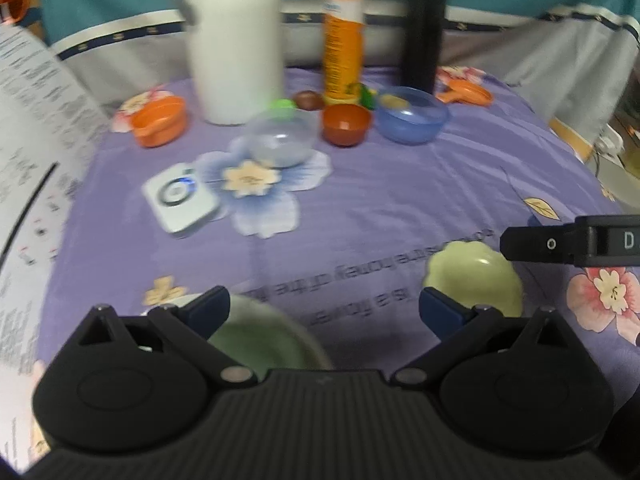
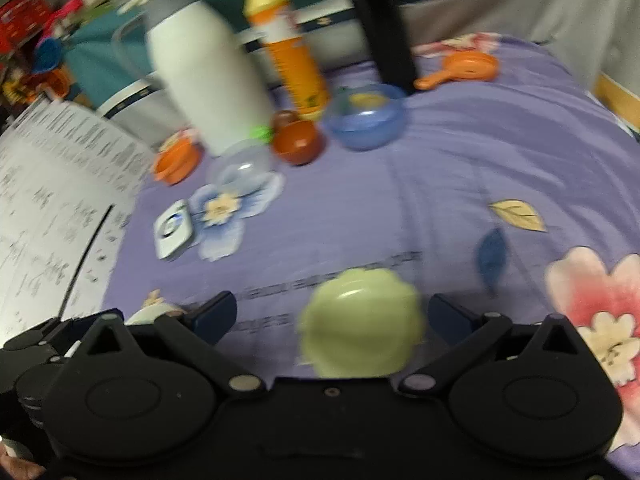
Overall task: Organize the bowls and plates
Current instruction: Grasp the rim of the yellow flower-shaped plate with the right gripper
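Note:
My left gripper (image 1: 324, 308) is open and empty above a pale green bowl (image 1: 264, 344) that lies under its left finger. A small scalloped light-green plate (image 1: 476, 276) lies to its right; it also shows in the right wrist view (image 2: 360, 320), between the wide-open fingers of my right gripper (image 2: 332, 314), which holds nothing. At the far side stand an orange bowl (image 1: 160, 120), a clear bowl (image 1: 282, 136), a red-brown bowl (image 1: 346, 124) and a blue bowl (image 1: 412, 118).
A white bottle (image 1: 236, 40), an orange bottle (image 1: 344, 40) and a dark cylinder (image 1: 424, 32) stand at the back. A white device (image 1: 180, 202) lies left of centre. An orange strainer (image 1: 466, 94) lies far right. Printed paper (image 1: 32, 160) borders the left.

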Motion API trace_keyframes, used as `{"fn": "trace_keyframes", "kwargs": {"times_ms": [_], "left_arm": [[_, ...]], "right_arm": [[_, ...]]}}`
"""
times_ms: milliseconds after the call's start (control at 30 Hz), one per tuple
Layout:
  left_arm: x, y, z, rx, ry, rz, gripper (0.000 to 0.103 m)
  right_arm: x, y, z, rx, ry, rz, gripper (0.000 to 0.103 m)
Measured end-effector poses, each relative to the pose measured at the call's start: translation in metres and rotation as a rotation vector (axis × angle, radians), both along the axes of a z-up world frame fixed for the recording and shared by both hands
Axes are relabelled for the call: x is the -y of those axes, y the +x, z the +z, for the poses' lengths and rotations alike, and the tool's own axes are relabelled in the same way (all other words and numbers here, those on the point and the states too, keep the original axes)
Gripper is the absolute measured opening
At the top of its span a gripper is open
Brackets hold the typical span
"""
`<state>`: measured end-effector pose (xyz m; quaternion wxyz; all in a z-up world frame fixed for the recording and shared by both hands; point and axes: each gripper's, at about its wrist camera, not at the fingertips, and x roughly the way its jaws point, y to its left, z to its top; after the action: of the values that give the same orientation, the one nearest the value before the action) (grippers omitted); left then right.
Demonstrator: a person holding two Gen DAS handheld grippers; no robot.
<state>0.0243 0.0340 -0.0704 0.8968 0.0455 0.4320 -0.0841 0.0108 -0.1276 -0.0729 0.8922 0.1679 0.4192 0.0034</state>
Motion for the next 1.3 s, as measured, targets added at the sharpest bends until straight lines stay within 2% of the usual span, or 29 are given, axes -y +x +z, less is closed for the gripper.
{"fn": "trace_keyframes", "kwargs": {"times_ms": [67,167,367,433,567,733,867,933,967,1033,1100,1300], "left_arm": [[0.013,0.007,-0.006,-0.014,-0.002,-0.025,0.103],[0.03,0.016,-0.017,-0.034,-0.005,-0.052,0.103],[0.05,0.026,-0.034,-0.068,-0.022,-0.1,0.103],[0.056,0.028,-0.038,-0.075,-0.031,-0.113,0.101],[0.063,0.031,-0.045,-0.094,-0.052,-0.135,0.091],[0.066,0.032,-0.051,-0.119,-0.076,-0.149,0.08],[0.067,0.031,-0.054,-0.115,-0.074,-0.16,0.075],[0.069,0.03,-0.054,-0.11,-0.075,-0.173,0.069],[0.071,0.029,-0.053,-0.108,-0.078,-0.186,0.059],[0.075,0.028,-0.053,-0.097,-0.047,-0.185,0.051],[0.073,0.028,-0.052,-0.097,-0.043,-0.173,0.043],[0.066,0.027,-0.043,-0.096,-0.044,-0.145,0.038]], "right_arm": [[0.012,0.001,-0.006,-0.009,-0.003,-0.026,0.101],[0.026,0.004,-0.018,-0.037,0.006,-0.047,0.09],[0.035,0.007,-0.038,-0.091,0.034,-0.052,0.066],[0.037,0.008,-0.043,-0.103,0.045,-0.049,0.055],[0.033,0.011,-0.046,-0.103,0.05,-0.045,0.045],[0.027,0.017,-0.047,-0.113,0.057,-0.015,0.027],[0.021,0.015,-0.048,-0.104,0.037,0.0,0.026],[0.018,0.016,-0.048,-0.102,0.034,0.008,0.023],[0.017,0.016,-0.049,-0.103,0.04,0.012,0.022],[0.016,0.016,-0.049,-0.105,0.044,0.012,0.017],[0.014,0.017,-0.047,-0.106,0.042,0.003,0.017],[0.013,0.017,-0.043,-0.116,0.065,-0.009,0.016]]}}
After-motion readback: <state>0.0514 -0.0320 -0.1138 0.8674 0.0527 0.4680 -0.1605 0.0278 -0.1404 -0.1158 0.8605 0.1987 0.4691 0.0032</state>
